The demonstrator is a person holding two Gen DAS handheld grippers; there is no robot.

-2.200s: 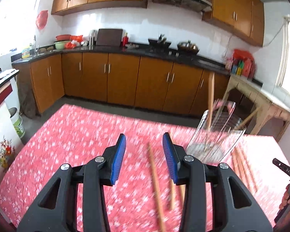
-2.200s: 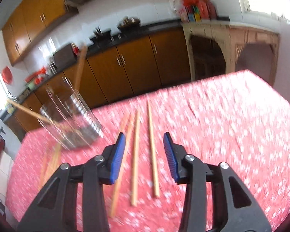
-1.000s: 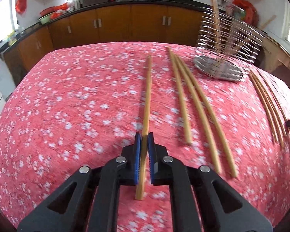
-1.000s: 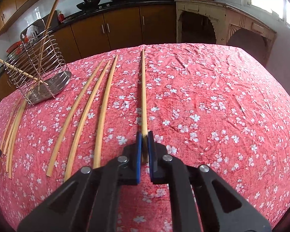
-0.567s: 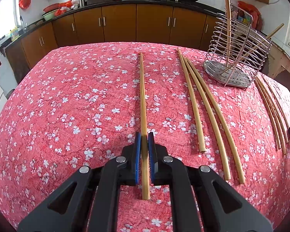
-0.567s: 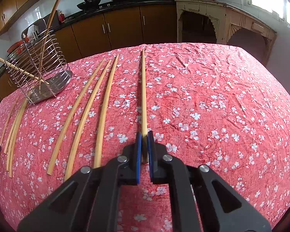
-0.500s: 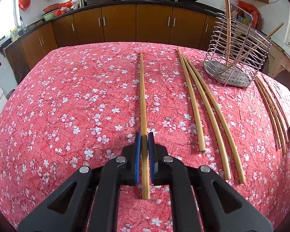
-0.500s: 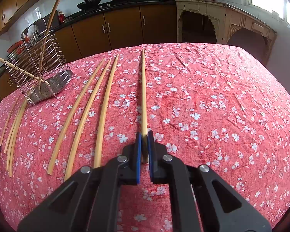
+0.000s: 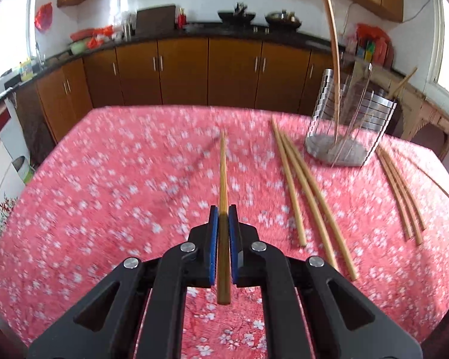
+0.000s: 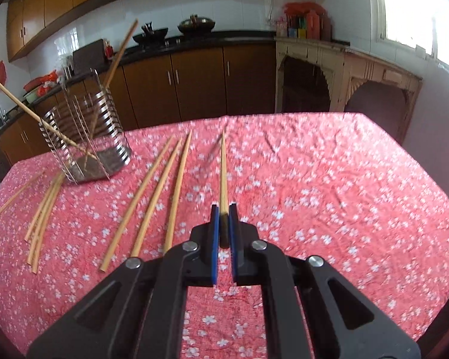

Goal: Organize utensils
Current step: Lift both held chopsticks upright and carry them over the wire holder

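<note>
Brown wooden cabinets and a dark counter line the far wall of a kitchen; no writing is legible anywhere.

Left wrist view: the bench (image 9: 104,179) wears a wrinkled red cloth printed with small white blossoms. The left tongs (image 9: 223,218), black with blue ribbed pads, are clamped tight on a long straight bamboo chopstick (image 9: 223,173), which runs away from the camera and, judging by the shadow beside it, seems lifted off the cloth; motion blur leaves that unsure. To its right lie three loose chopsticks (image 9: 305,185), slightly bowed, close together. Far right stands a wire utensil holder (image 9: 350,119) of shiny metal bands with two sticks leaning in it, and beyond it another bundle of chopsticks (image 9: 401,191) lies flat.

Right wrist view: the right tongs (image 10: 223,218) are likewise closed hard on a second chopstick (image 10: 223,167), pointing away along the bench. Left of it lie the three loose chopsticks (image 10: 161,191), then the wire utensil holder (image 10: 86,137) at far left, with the bundle of chopsticks (image 10: 42,218) near it. A pale carved side table (image 10: 344,68) stands at far right.
</note>
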